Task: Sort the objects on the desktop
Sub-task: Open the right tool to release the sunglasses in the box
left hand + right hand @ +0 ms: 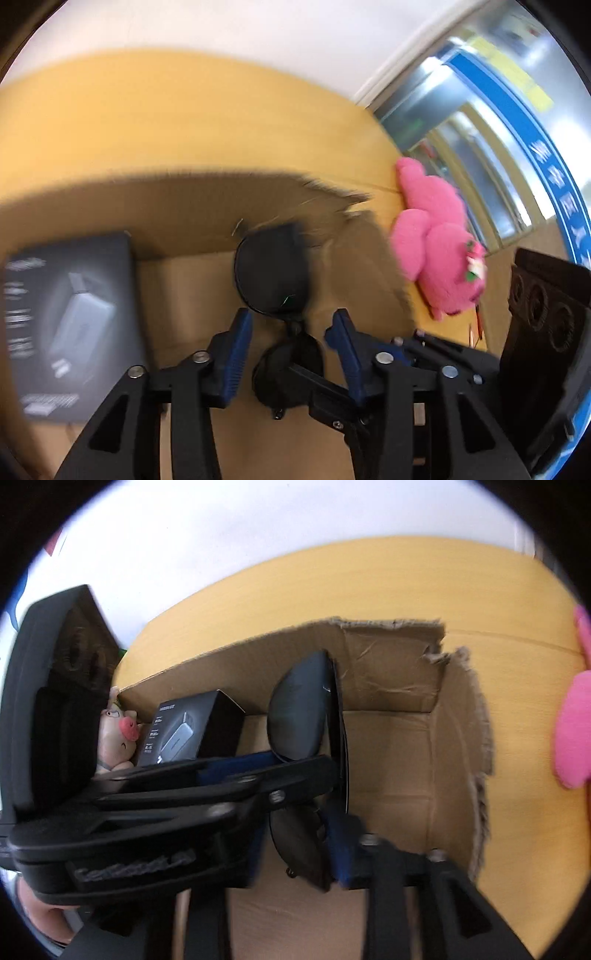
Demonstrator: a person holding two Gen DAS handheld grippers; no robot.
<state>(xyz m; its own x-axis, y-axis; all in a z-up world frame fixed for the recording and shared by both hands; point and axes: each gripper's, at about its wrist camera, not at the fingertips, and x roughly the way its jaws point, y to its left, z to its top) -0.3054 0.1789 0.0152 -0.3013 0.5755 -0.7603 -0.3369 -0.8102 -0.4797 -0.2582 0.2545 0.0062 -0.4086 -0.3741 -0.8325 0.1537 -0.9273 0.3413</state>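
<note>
The left tongs [291, 343] are spread wide around sunglasses [273, 273] over the cardboard box [436, 738]; the right tongs' state cannot be told. A dark box [70, 317] is already inside; the pink plush [436, 240] remains on the counter [184, 122].

Black sunglasses [271, 273], brown cardboard box [391, 672], yellow tabletop [147, 122], pink plush [436, 236], blue-padded fingers [236, 354].

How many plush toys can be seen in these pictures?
2. A pink plush toy lies on the table right of the cardboard box; a small pig plush sits at its left end. Others may be hidden.
</note>
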